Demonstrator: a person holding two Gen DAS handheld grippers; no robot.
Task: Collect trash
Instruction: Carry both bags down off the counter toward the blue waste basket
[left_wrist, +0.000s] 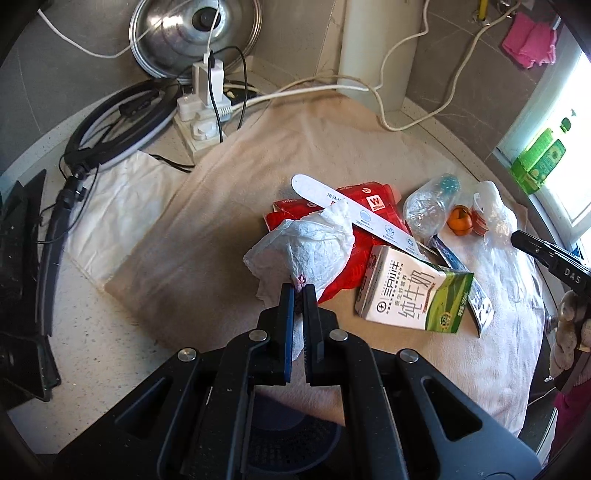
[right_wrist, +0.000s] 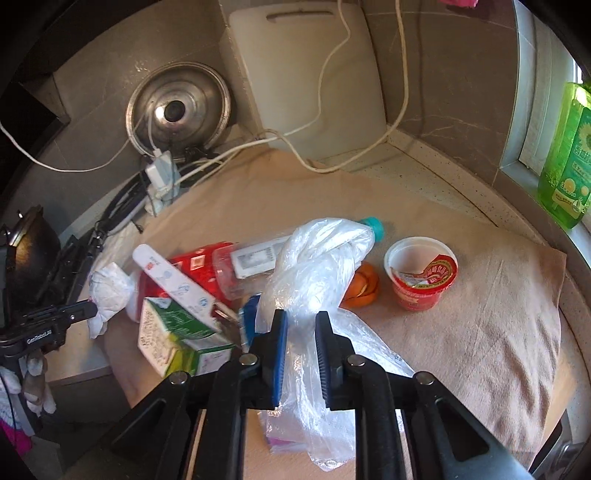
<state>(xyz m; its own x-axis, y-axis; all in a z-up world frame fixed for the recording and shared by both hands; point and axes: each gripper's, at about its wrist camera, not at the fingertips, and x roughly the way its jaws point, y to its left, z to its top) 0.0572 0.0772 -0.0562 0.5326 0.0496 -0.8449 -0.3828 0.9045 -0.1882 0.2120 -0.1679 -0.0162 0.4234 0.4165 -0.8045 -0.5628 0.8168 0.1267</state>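
My left gripper (left_wrist: 298, 291) is shut on a crumpled white tissue (left_wrist: 306, 247), which hangs just above the pile. My right gripper (right_wrist: 301, 318) is shut on a clear plastic bag (right_wrist: 317, 266) that drapes between and below its fingers. The trash lies on a beige towel (left_wrist: 258, 166): a green and white milk carton (left_wrist: 410, 291), a red flattened package (left_wrist: 376, 221), a long white strip (left_wrist: 354, 216), a crushed clear bottle (left_wrist: 428, 210), orange peel (right_wrist: 360, 286) and a red yoghurt cup (right_wrist: 421, 280). The right gripper's tip (left_wrist: 519, 236) shows at the far right of the left wrist view.
At the back stand a power strip with chargers (left_wrist: 203, 110), white cables (left_wrist: 388, 118), a steel pot lid (left_wrist: 192, 33) and a white cutting board (right_wrist: 310, 74). A black ring light (left_wrist: 122, 122) lies at the left. A green bottle (right_wrist: 565, 166) stands on the window sill.
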